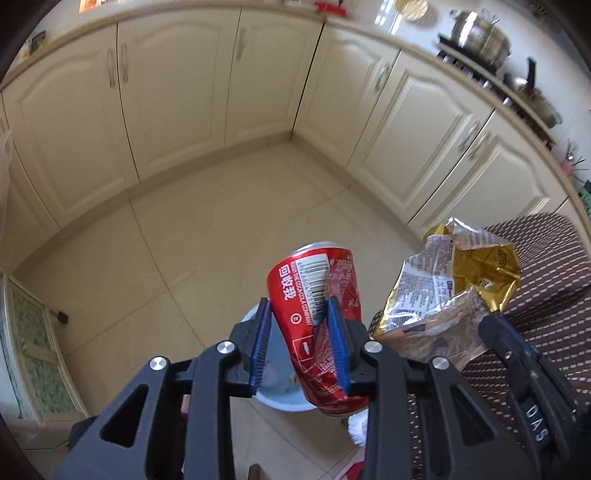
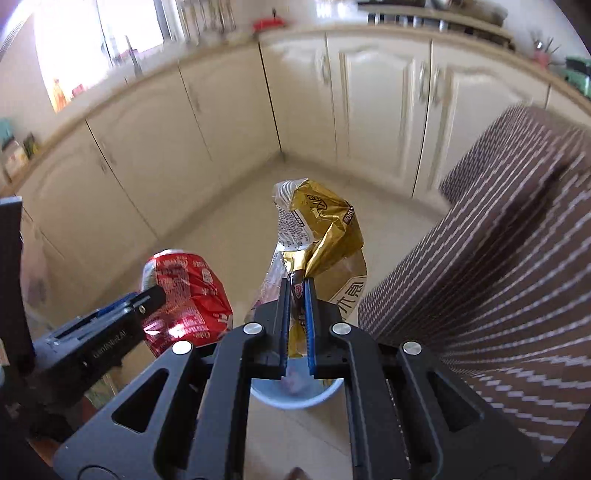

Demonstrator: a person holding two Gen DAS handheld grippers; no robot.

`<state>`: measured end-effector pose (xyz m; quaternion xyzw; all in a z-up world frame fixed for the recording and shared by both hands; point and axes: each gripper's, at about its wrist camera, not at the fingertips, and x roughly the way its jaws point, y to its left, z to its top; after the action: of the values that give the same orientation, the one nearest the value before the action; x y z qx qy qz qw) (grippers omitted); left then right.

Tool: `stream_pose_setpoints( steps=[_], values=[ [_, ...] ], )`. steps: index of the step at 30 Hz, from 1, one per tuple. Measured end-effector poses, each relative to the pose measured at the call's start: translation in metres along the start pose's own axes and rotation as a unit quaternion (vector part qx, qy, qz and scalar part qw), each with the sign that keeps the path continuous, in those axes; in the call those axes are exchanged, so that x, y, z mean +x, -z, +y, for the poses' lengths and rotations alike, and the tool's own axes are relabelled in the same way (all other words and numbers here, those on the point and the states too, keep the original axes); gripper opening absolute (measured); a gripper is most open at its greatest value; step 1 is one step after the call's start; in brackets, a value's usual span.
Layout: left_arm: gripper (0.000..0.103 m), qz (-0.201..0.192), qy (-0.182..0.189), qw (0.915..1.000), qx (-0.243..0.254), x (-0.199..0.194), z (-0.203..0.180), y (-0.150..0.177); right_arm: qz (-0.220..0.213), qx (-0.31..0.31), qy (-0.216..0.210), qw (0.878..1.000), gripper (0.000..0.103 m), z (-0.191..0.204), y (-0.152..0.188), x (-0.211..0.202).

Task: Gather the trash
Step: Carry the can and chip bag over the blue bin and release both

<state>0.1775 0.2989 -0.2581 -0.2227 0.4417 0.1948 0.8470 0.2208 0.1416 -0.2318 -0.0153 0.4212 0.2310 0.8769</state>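
Carrying step: left tongs (image 1: 300, 325) clamped on dented red cola can (image 1: 317, 295), right tongs (image 2: 296, 314) pinching gold snack wrapper (image 2: 321, 229); next, lowering both over pale blue bin (image 2: 295, 395) and releasing.

Cream cabinets (image 1: 177, 92) line a tiled floor (image 1: 221, 236); a steel pot (image 1: 480, 33) sits on the counter (image 1: 402, 27).

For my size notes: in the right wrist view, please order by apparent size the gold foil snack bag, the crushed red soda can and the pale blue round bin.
1. Gold foil snack bag, largest.
2. Crushed red soda can.
3. Pale blue round bin, smallest seen, but the right gripper hides most of it and it lies farther off, so this rank is unsure.
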Motion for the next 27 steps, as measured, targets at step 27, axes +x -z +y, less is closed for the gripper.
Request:
stream_pose_setpoints(
  steps=[27],
  values=[
    [0.043, 0.108, -0.033, 0.9934, -0.020, 0.116, 0.026, 0.009, 0.133, 0.013, -0.017, 0.991, 0.008, -0.014, 0.037, 0.153]
  ],
)
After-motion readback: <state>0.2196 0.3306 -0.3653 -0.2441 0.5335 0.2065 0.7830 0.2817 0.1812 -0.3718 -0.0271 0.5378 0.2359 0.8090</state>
